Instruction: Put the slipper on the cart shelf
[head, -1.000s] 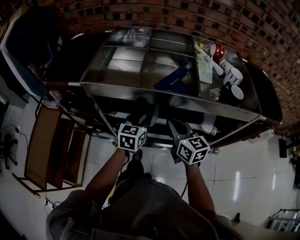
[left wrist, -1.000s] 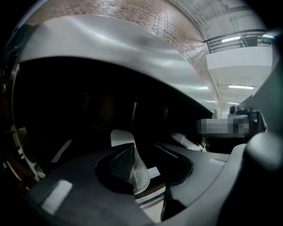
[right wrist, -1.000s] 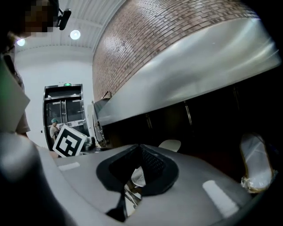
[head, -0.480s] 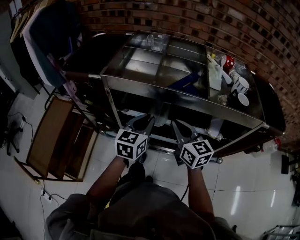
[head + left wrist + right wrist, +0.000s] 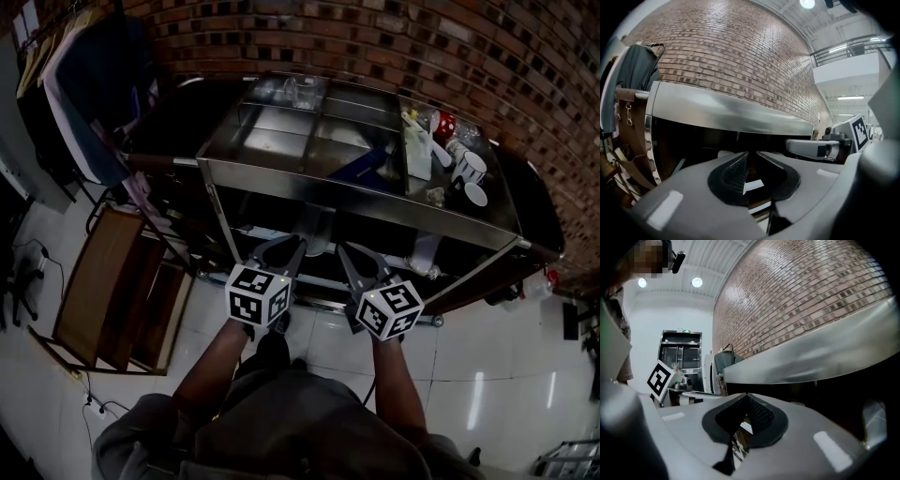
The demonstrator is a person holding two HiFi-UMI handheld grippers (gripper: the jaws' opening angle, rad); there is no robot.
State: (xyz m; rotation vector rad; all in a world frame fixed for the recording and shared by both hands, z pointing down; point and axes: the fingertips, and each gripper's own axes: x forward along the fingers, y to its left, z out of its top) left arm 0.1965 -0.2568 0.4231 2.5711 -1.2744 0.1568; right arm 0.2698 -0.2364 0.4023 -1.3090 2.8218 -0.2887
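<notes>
Steel cart (image 5: pixel 356 201) before brick wall (image 5: pixel 422 47), pale floor (image 5: pixel 487 375); left gripper (image 5: pixel 287 246) jaws closing, empty; right gripper (image 5: pixel 360 259) jaws seemingly together.

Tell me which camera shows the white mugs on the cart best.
The head view: it looks down onto the cart top, where the white mugs stand at the right end. Both gripper views sit below the cart's steel rim and show no mugs.

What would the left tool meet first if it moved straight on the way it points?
The left tool, jaws closing on nothing, aims under the cart's steel top rim into the dark shelf space; probably free at first, though depth is unclear.
</notes>
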